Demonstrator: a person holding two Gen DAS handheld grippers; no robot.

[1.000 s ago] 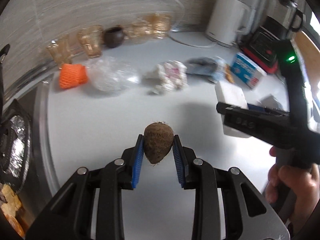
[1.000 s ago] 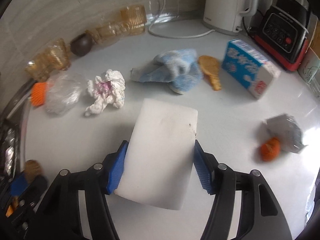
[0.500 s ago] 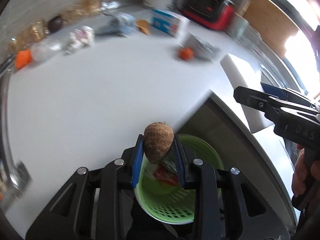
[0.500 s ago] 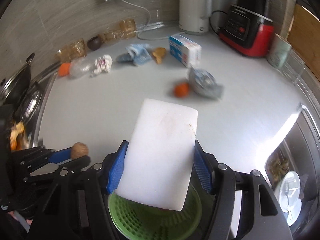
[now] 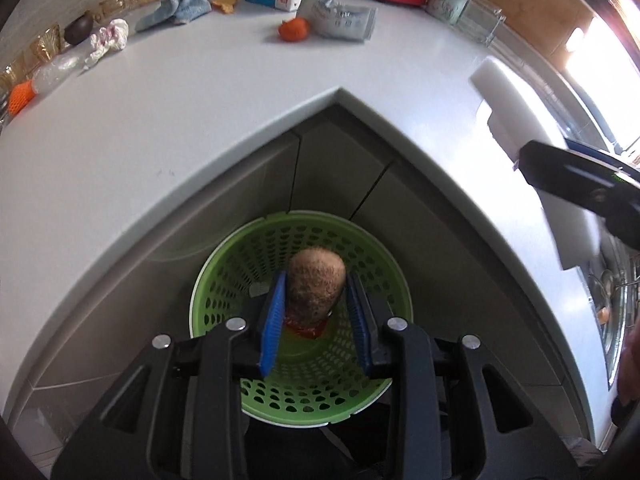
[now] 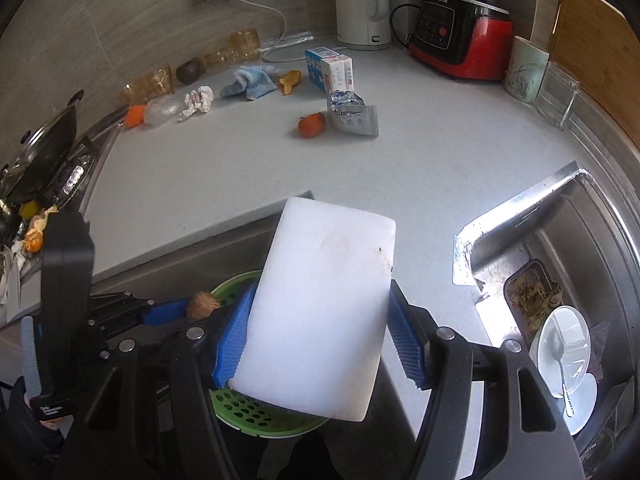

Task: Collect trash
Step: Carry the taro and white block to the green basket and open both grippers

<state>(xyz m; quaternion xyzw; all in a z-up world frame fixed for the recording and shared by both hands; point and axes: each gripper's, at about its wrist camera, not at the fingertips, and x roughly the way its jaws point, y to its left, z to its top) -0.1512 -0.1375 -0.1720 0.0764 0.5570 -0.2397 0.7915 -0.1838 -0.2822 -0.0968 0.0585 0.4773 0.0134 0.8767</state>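
Wrapping around an inside corner, the pale grey desk point(image 6: 420, 160) fills most of both views, backed by a grey-brown tiled wall point(image 6: 120, 28) and a wooden board point(image 6: 592, 40) at the right. A steel sink point(image 6: 560, 240) is sunk into the desk on the right, with a white dish and spoon point(image 6: 564, 344) and a tray of scraps point(image 6: 532, 300) inside; a dark pan point(image 6: 48, 144) stands on the stove at far left. Along the wall stand a white kettle point(image 6: 362, 4), a red and black blender base point(image 6: 460, 44), a pale cup point(image 6: 524, 76) and amber glasses point(image 6: 244, 44). Below the desk's corner, in front of grey cabinet doors point(image 5: 328, 168), sits a green perforated basket point(image 5: 304, 392) with something red at its bottom. The right gripper point(image 6: 318, 332) has its blue fingers point(image 6: 404, 336) clenched on a white foam block point(image 6: 320, 304), held above the basket's rim. The left gripper point(image 5: 316, 316) grasps a brown hairy fruit point(image 5: 316, 288) directly over the basket's opening. Trash lies on the desk, well apart from the basket: a blue and white carton point(image 6: 330, 70), a blue cloth point(image 6: 250, 82), a silver wrapper point(image 6: 352, 116) just beside an orange peel point(image 6: 311, 125), crumpled tissue point(image 6: 198, 100), clear plastic point(image 6: 160, 106) and orange netting point(image 6: 134, 116).
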